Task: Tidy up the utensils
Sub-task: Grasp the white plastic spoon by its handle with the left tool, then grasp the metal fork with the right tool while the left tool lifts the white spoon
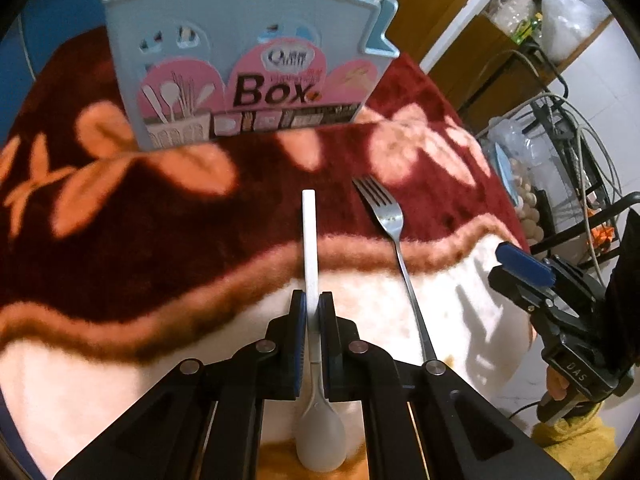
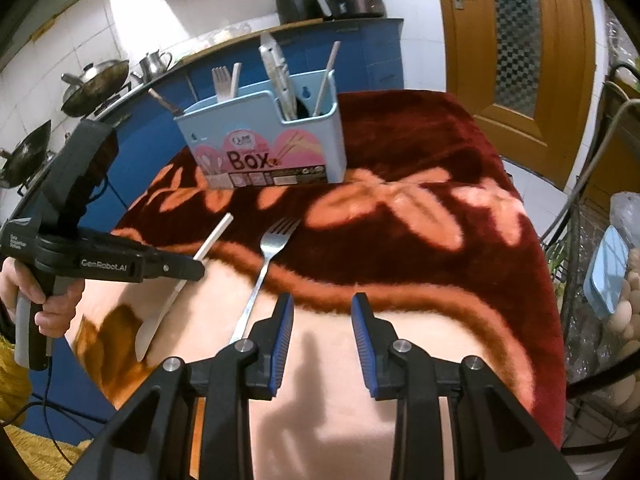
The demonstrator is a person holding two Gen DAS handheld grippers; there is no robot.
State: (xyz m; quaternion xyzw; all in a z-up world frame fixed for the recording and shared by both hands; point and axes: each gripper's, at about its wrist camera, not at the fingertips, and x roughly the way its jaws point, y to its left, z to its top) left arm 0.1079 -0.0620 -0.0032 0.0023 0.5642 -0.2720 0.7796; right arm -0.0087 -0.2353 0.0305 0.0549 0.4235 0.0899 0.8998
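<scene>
My left gripper [image 1: 313, 300] is shut on the handle of a white plastic spoon [image 1: 310, 248], bowl toward the camera, handle pointing at the box. The spoon [image 2: 160, 316] also shows in the right wrist view, held by the left gripper [image 2: 192, 268]. A metal fork [image 1: 390, 224] lies on the blanket just right of the spoon; in the right wrist view it [image 2: 268, 252] lies ahead and left of my right gripper [image 2: 322, 304], which is open and empty. The blue utensil box [image 1: 248, 68] stands at the far side; it [image 2: 264, 148] holds several utensils.
The table is covered by a dark red flowered blanket [image 2: 420, 240]. My right gripper [image 1: 524, 268] shows at the right edge of the left wrist view. A wire rack with eggs [image 2: 616, 320] stands off the right side. Pans and a kitchen counter [image 2: 96, 84] stand behind.
</scene>
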